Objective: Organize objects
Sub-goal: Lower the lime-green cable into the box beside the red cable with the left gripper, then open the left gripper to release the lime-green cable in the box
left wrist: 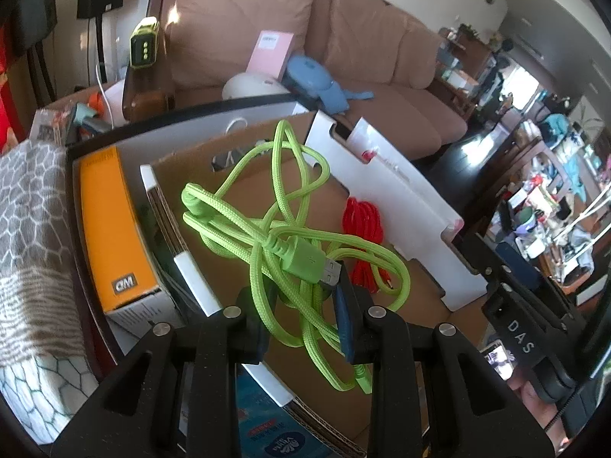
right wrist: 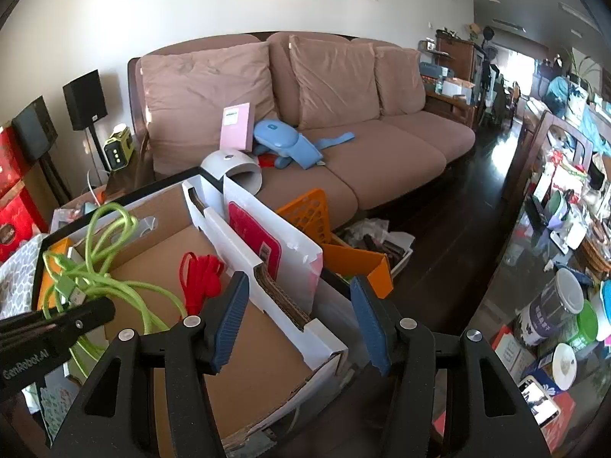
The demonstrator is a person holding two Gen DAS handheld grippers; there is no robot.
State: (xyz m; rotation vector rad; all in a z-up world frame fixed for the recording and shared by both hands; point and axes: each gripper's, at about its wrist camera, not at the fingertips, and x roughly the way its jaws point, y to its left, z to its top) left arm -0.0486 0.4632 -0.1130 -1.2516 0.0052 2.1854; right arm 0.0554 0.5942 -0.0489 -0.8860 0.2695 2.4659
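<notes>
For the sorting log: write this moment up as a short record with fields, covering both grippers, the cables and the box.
left gripper: shut on the green cable, bundle hanging above the cardboard box
right gripper: open, nothing between its pads, straddling the box's white wall
red cable: coiled on the box floor, beside the white wall
orange box: left of the cardboard box
background: brown sofa

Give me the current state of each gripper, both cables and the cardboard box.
left gripper: shut on the green cable, holding it over the box.
right gripper: open, astride the box wall, gripping nothing.
green cable: tangled bundle, USB plug exposed.
red cable: coiled, lying inside the box.
cardboard box: open-topped, flaps up.
</notes>
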